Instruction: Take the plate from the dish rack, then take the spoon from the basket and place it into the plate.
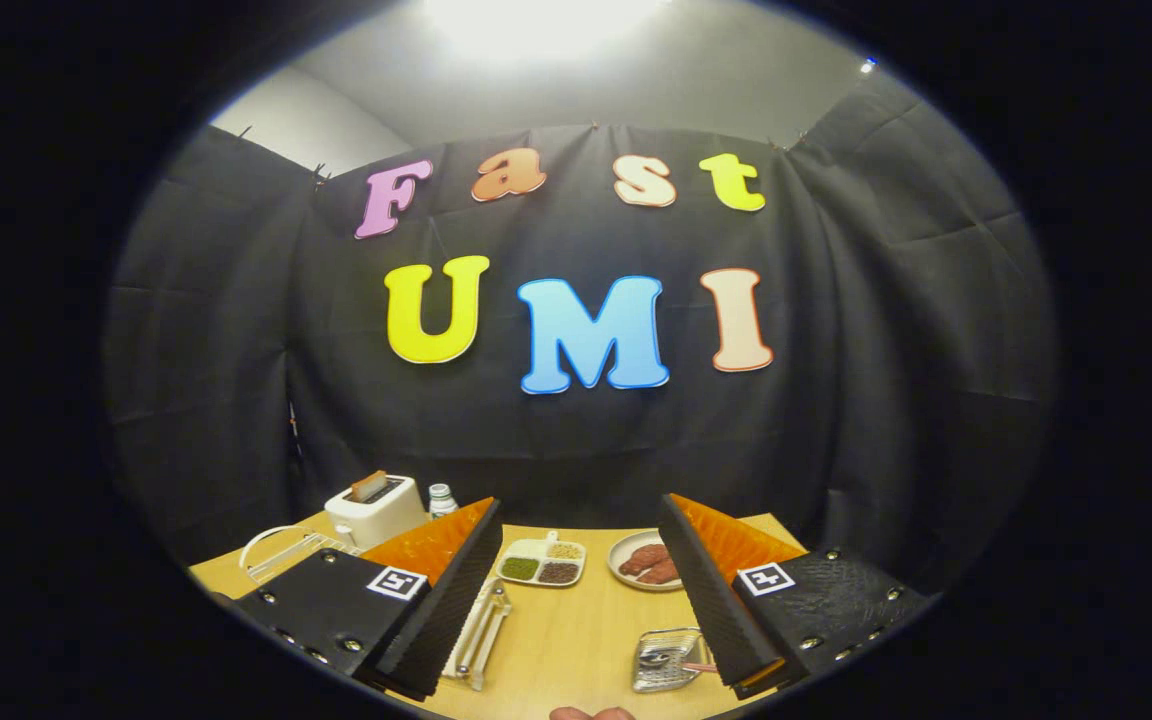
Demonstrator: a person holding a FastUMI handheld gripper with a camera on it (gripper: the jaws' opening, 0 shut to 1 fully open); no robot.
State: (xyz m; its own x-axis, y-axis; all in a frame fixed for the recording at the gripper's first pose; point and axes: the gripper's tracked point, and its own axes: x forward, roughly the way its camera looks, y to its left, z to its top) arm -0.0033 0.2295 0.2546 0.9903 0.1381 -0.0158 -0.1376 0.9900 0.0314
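I hold the gripper (576,600) well above the wooden counter (576,640), its jaws spread wide and released, with nothing between them. The fingers frame the counter's middle from either side.

Just inside the left finger, a clear dish rack (481,635) lies on the counter, partly hidden by that finger; I cannot tell from here whether the plate sits in it. Beside the right finger's inner edge, nearest to me, stands a small wire basket (666,662) with the spoon (658,658) lying in it, its handle pointing toward the finger.

Beyond the fingers, between them, a white divided tray (542,563) holds three portions: green, dark brown and pale yellow. To its right, a round dish (626,570) carries reddish pieces of meat (650,562), its far side cut off by the right finger.

Past the left finger a white toaster (376,510) stands with a slice of toast (369,485) poking up from its slot, and a small bottle (442,498) with a white cap stands just beside it. A white wire frame (281,550) rests near the counter's left corner, in front of the toaster.

The booth's black cloth wall (876,380) rises behind the counter. At the near edge of the counter, fingertips of a person's hand (591,713) just show.
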